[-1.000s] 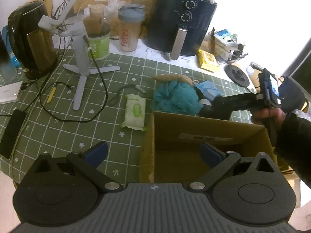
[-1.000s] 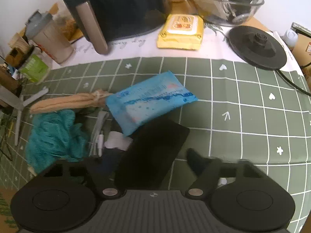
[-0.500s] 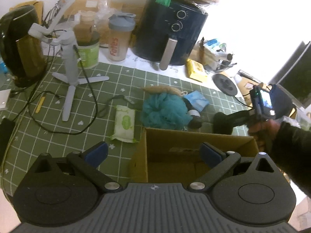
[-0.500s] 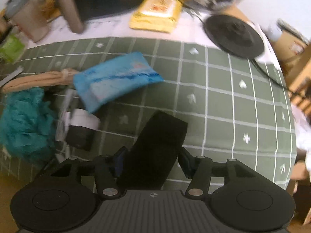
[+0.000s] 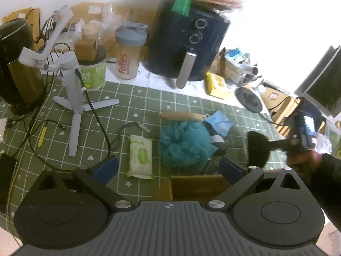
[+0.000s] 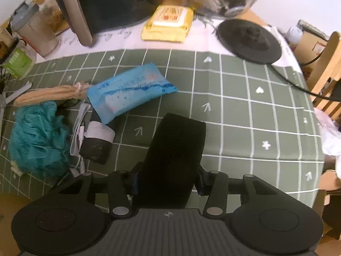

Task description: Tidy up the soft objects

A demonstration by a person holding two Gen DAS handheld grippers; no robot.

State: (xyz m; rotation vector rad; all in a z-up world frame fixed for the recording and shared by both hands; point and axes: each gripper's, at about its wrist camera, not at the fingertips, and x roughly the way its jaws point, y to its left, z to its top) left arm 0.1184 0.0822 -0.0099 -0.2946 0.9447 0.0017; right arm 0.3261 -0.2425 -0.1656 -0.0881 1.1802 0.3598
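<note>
My right gripper (image 6: 168, 181) is shut on a black foam sponge (image 6: 177, 153) and holds it above the green mat; it also shows in the left wrist view (image 5: 257, 147). My left gripper (image 5: 168, 167) is open and empty above the cardboard box (image 5: 198, 186). On the mat lie a teal bath pouf (image 5: 184, 144) (image 6: 38, 138), a blue tissue pack (image 6: 130, 91) (image 5: 219, 122), a green-and-white wipes pack (image 5: 140, 155), a tan cloth roll (image 5: 181, 115) (image 6: 51, 93) and a black-and-white rolled item (image 6: 97, 143).
At the back stand an air fryer (image 5: 187, 44), a shaker bottle (image 5: 127, 59), a green jar (image 5: 93, 72), a dark kettle (image 5: 17, 64) and a yellow wipes pack (image 6: 168, 23). A white tripod (image 5: 72, 93) with cables stands at left. A black kettle base (image 6: 249, 40) sits at right.
My right gripper closed on the black sponge and lifted it back off the mat. My left gripper rose and drew back, so less of the box shows.
</note>
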